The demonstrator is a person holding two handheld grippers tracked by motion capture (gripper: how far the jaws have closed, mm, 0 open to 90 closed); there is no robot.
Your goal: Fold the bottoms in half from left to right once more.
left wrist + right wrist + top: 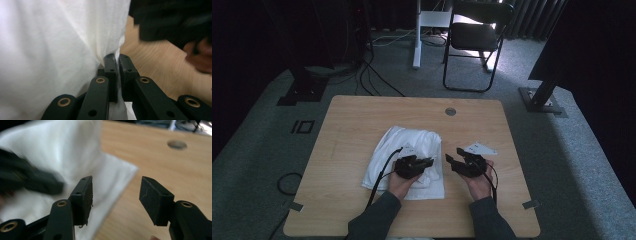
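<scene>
A white cloth (404,145) lies folded on the wooden table (352,120), left of the middle. My left gripper (430,162) rests on the cloth's right part, shut on a bunched fold of it. In the left gripper view the fabric (62,37) is pinched between the pads (111,65) of the left gripper (117,61). My right gripper (454,155) hovers just right of the cloth, open. In the right gripper view the right gripper (116,192) has nothing between its fingers, with the cloth's edge (110,177) and bare wood behind. The left gripper (27,180) appears blurred there at the left.
A round cable hole (450,111) sits in the table near its far edge. Beyond the table stand a black folding chair (477,35), a white post (417,35) and dark stand bases (542,100). Cables (372,80) run over the grey carpet.
</scene>
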